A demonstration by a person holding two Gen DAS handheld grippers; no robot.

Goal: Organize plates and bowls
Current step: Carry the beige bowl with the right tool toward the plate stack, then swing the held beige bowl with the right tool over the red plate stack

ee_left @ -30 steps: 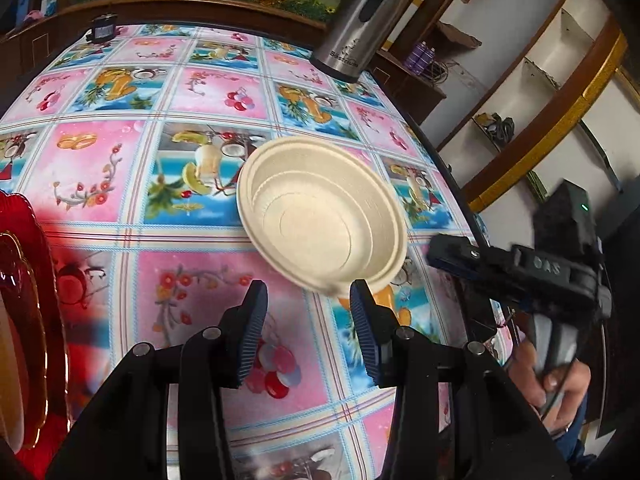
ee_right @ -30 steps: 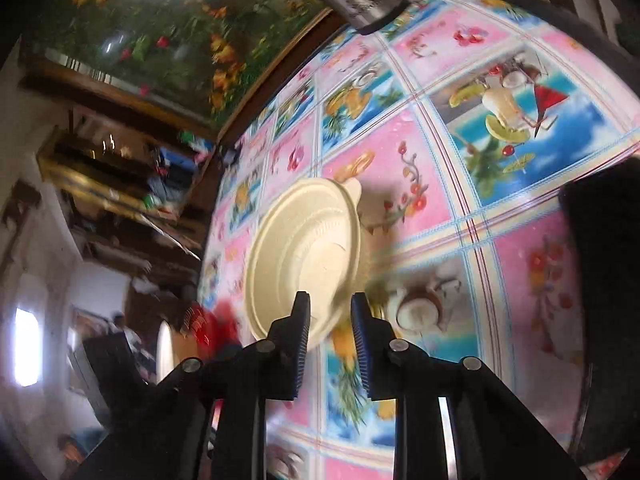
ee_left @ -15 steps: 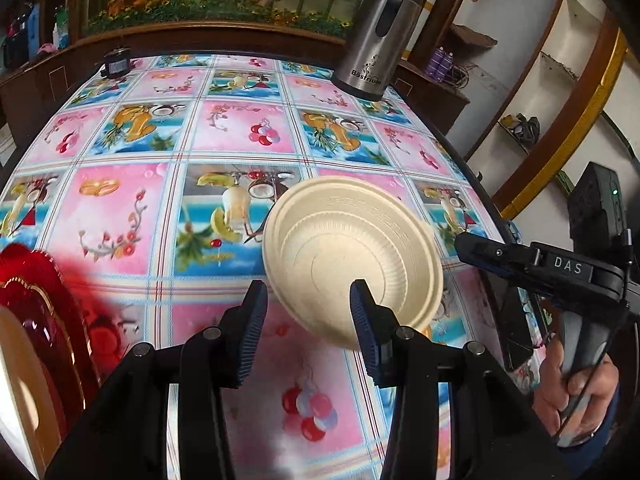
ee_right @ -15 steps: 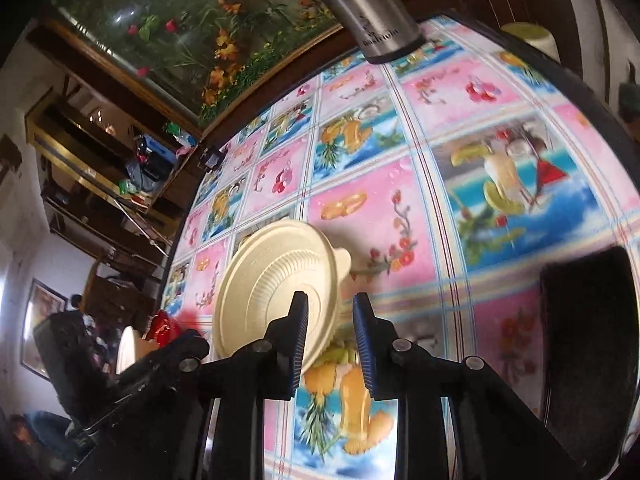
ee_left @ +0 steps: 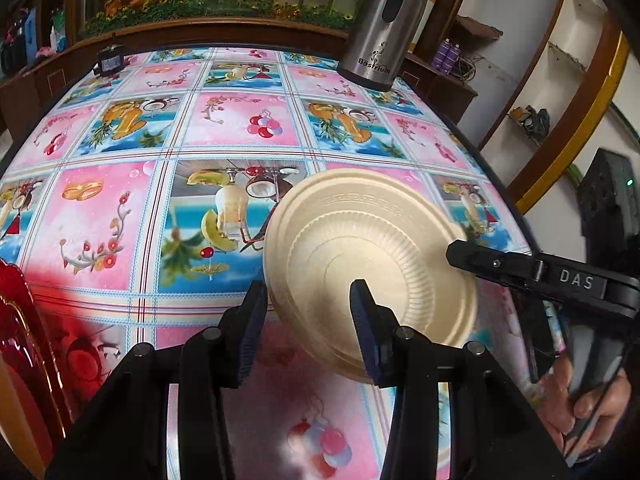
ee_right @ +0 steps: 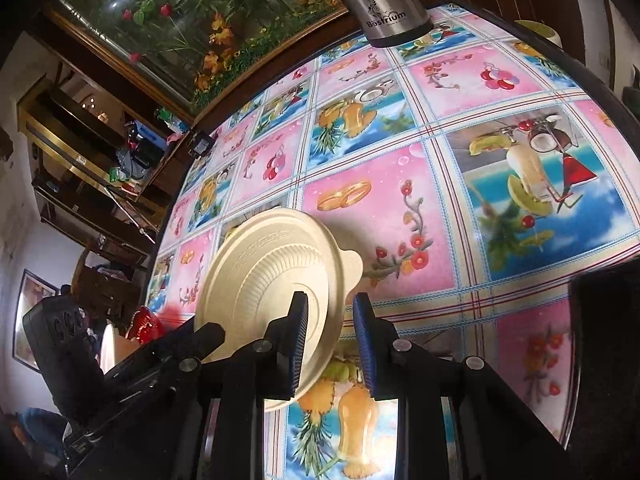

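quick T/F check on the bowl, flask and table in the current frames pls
1. The bowl is tilted, not lying flat on the table. True.
2. The bowl is red. False: it is cream; the red dish sits apart from it, at the left edge of the left wrist view.
3. The flask stands upright near the table's far edge. True.
4. There is food in the bowl. False: its ribbed inside is bare.
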